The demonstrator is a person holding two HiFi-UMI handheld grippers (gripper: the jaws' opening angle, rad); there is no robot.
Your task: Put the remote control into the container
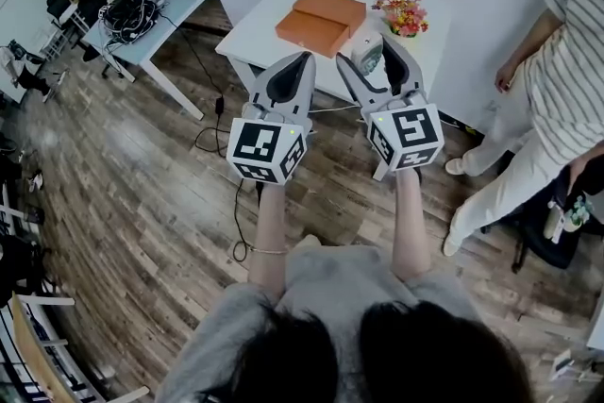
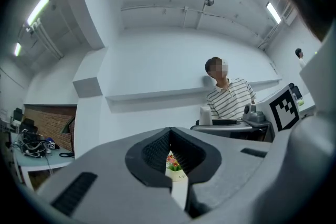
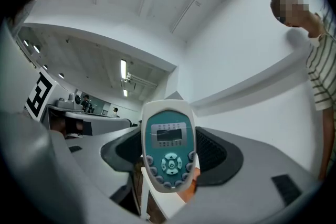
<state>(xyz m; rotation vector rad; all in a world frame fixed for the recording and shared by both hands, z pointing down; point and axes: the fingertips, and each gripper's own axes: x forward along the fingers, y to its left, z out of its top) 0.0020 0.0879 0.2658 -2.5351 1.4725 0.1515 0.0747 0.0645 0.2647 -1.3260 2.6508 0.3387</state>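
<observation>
Remote control (image 3: 168,147) clamped upright, right tool (image 1: 381,50); left tool (image 1: 304,61) closed, both outstretched.

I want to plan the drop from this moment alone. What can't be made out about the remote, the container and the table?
Orange boxes, head view: too small to tell whether either is open.
Remote control, right gripper view: button print too small; it and the right gripper cover most of the table.
Left gripper view: the shut left gripper blocks the table; only the flower pot shows.
</observation>
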